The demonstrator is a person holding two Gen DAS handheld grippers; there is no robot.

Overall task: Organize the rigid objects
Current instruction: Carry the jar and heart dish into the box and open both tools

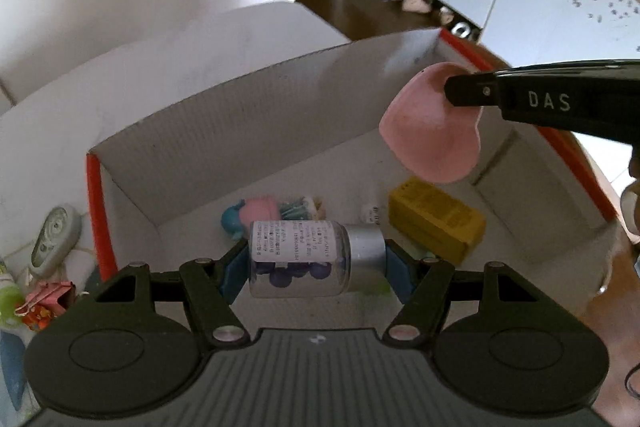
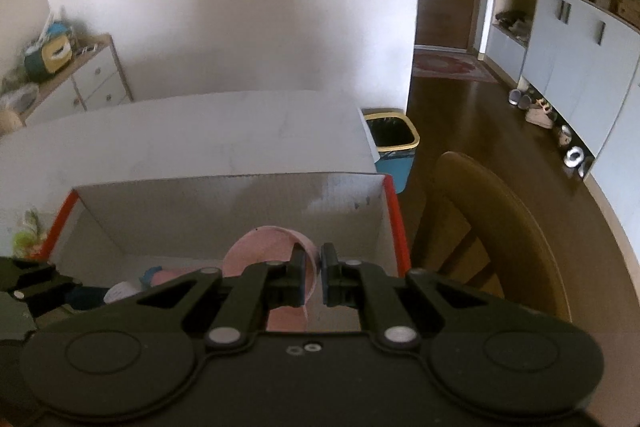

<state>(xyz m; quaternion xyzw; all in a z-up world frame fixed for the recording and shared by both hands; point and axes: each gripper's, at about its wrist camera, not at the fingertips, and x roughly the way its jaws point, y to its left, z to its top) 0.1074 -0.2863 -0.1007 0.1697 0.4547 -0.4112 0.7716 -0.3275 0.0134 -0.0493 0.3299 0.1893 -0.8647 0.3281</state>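
Note:
My left gripper [image 1: 316, 259] is shut on a clear bottle [image 1: 304, 259] with a silver cap and dark blue balls inside, held sideways above the open cardboard box [image 1: 240, 107]. My right gripper [image 2: 314, 275] is shut on the rim of a pink heart-shaped dish [image 2: 264, 247], held over the box's right side. The dish [image 1: 432, 131] and the right gripper's finger [image 1: 472, 95] also show in the left wrist view. On the box floor lie a yellow block [image 1: 436, 223], a pink and blue toy [image 1: 252, 215] and small items.
The box has red edges [image 1: 96, 211] and stands on a white table [image 2: 180, 131]. A white round device [image 1: 54, 239] and coloured bits lie left of the box. A wooden chair [image 2: 500, 227] stands to the right, a bin [image 2: 394, 143] beyond the table.

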